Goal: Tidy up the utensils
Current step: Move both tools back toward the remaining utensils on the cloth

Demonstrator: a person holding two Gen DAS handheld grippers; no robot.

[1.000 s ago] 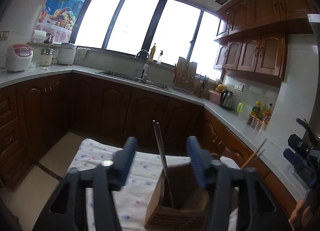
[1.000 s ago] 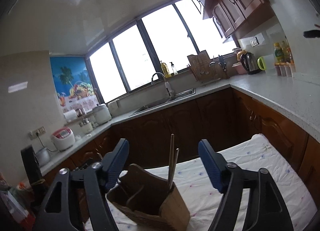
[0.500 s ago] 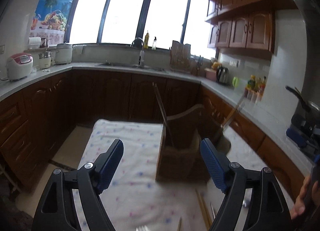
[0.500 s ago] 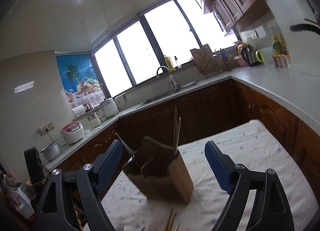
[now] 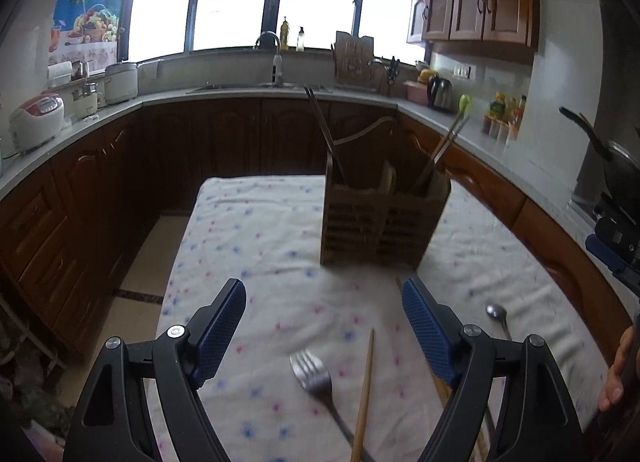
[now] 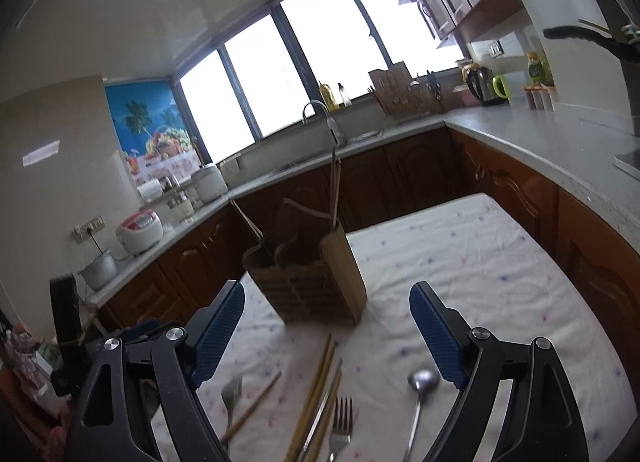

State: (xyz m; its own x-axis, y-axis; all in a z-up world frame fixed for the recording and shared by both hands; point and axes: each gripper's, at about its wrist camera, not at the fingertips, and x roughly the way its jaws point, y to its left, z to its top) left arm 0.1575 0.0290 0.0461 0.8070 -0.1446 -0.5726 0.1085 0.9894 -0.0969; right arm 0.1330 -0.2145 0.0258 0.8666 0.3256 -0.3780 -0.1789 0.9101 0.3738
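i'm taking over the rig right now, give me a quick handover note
Left gripper: jaws open, empty.
Right gripper: jaws open, empty.
Wooden caddy stands on the cloth-covered table; chopsticks already stand in two of its compartments.
Still loose in front of it: loose chopsticks, two forks, spoon.
Left to do: put these in the caddy.

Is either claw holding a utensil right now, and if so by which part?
Nothing is held. The left claw and right claw are both open and empty; the utensils lie loose on the tablecloth.
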